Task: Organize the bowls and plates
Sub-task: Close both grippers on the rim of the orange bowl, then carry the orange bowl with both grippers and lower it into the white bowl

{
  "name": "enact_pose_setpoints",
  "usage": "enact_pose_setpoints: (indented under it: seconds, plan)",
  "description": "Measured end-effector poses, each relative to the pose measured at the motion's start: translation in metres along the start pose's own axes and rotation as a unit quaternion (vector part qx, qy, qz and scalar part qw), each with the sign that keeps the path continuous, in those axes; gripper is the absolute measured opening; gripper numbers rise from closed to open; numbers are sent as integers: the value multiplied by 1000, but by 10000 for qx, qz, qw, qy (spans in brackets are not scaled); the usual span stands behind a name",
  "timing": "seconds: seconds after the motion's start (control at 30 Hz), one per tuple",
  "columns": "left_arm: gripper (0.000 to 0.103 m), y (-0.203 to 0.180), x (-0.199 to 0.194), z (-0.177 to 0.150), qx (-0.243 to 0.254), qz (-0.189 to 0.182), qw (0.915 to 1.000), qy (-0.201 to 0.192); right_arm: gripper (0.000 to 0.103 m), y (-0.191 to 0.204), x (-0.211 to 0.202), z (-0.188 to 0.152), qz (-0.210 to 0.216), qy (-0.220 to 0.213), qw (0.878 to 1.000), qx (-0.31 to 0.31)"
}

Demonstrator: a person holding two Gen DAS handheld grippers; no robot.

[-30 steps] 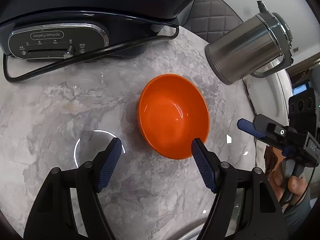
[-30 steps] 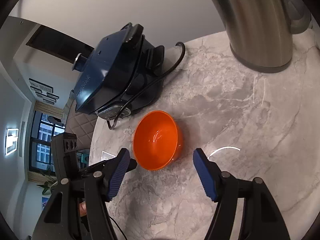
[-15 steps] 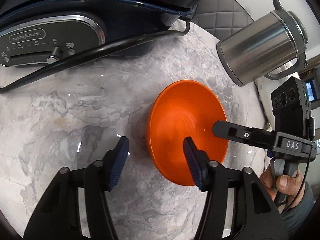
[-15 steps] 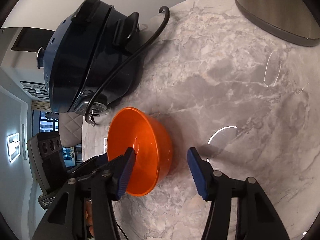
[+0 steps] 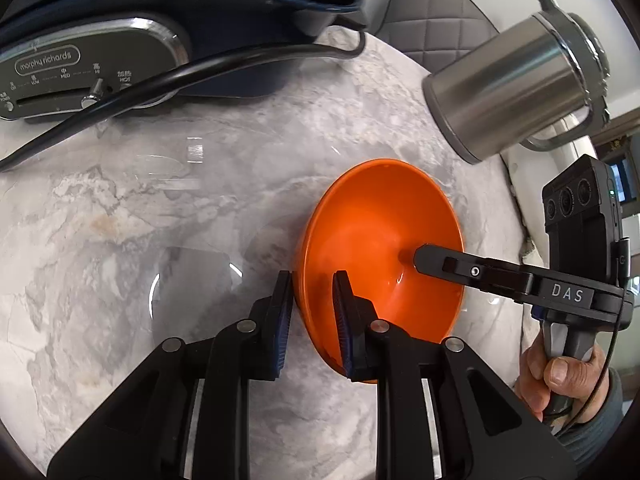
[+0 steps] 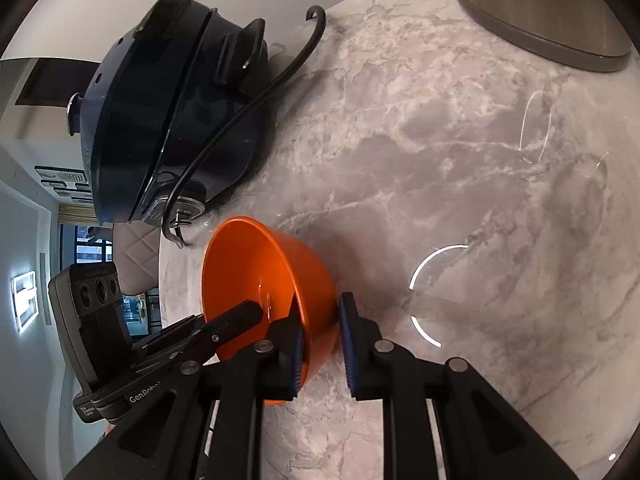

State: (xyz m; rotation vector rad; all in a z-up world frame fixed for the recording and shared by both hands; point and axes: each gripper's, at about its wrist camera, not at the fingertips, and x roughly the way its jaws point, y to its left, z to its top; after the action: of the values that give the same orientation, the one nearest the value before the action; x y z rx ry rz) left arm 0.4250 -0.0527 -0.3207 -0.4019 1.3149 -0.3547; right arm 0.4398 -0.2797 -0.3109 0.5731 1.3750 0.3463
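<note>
An orange bowl sits on the grey marble table. My left gripper is shut on the bowl's near rim, one finger inside and one outside. My right gripper is shut on the opposite rim of the same bowl, likewise one finger inside, one outside. The right gripper shows in the left wrist view reaching into the bowl from the right. The left gripper shows in the right wrist view at the bowl's left side.
A dark blue slow cooker with a black cord stands at the back left. A steel kettle stands at the back right. A quilted chair back lies beyond the table edge.
Both grippers moved in from open positions around the bowl and closed on its opposite rims. The bowl now looks slightly tilted.
</note>
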Motion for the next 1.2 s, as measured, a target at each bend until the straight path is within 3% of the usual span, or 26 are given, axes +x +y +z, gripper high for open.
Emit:
enact_pose_setpoints:
  seconds: [0.17,0.3,0.57,0.7,0.8,0.97,1.2]
  plan:
    - [19,-42,-20,-26,333,-221,9992,67,19,7,-47,-30,-41,-206,9997,-126]
    - [19,-97,-31,-60,792,-550,9952,168,19,1,-105,-74,-117,-564,9983,-121]
    - [19,-206,-18,-154,1869,-1107,9727,822,19,-38,-206,-196,-916,-1165,9882,393]
    - [19,-242,2,-198,2294,-1024,9607,1183,19,-58,-229,-246,-1237,-1409,9798,693]
    - [19,-260,18,-218,2482,-809,9562,1327,19,-79,-232,-264,-1324,-1458,9768,837]
    - [19,-280,40,-240,2499,-337,9578,1378,19,-114,-234,-276,-1225,-1395,9789,850]
    - [22,-290,46,-240,2360,288,9642,1171,18,-137,-221,-270,-1104,-972,9878,502]
